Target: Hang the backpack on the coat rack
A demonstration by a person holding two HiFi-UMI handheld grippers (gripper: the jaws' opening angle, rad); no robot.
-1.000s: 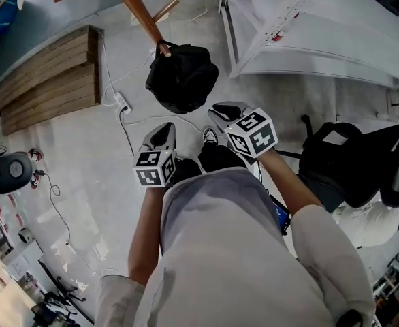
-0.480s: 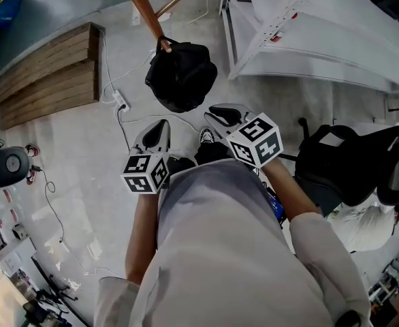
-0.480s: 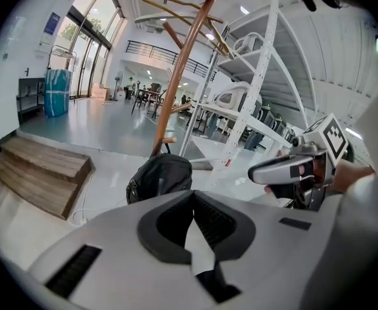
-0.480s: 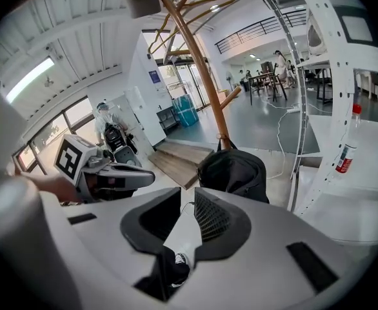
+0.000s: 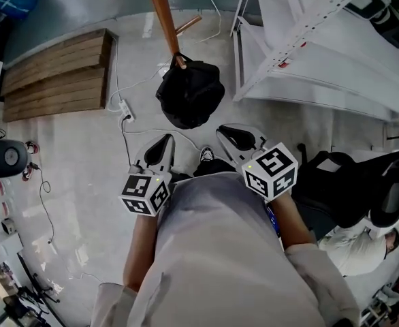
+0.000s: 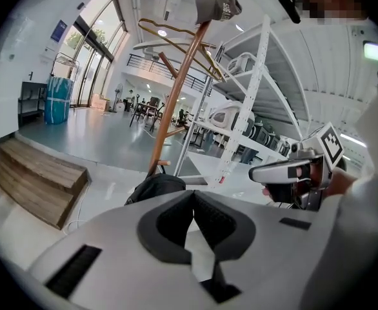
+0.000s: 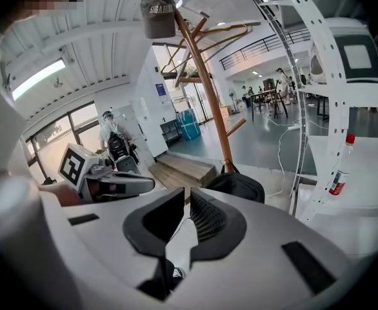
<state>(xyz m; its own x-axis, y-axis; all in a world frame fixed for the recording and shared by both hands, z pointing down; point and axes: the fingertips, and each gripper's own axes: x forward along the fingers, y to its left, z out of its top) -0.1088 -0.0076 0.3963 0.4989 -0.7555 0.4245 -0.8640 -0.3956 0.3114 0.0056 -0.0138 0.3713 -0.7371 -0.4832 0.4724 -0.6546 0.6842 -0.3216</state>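
The black backpack (image 5: 189, 94) hangs by its top loop from a low peg of the brown wooden coat rack (image 5: 162, 12), close to the floor. It also shows behind the jaws in both gripper views, as the backpack (image 6: 155, 187) and the backpack (image 7: 237, 186). My left gripper (image 5: 164, 142) is shut and empty, held near my body and well short of the bag. My right gripper (image 5: 235, 136) is beside it, its jaws closing with a thin slit left and nothing between them. A grey cap (image 6: 218, 5) tops the rack.
A wooden stepped platform (image 5: 56, 77) lies left of the rack. A white shelving frame (image 5: 308, 46) stands to the right. A power strip (image 5: 124, 107) and cables trail on the floor. A black bag and chair (image 5: 342, 182) sit at the right, with a person beside them.
Both grippers have risen toward my head, so their marker cubes look larger. The backpack still hangs on the same peg.
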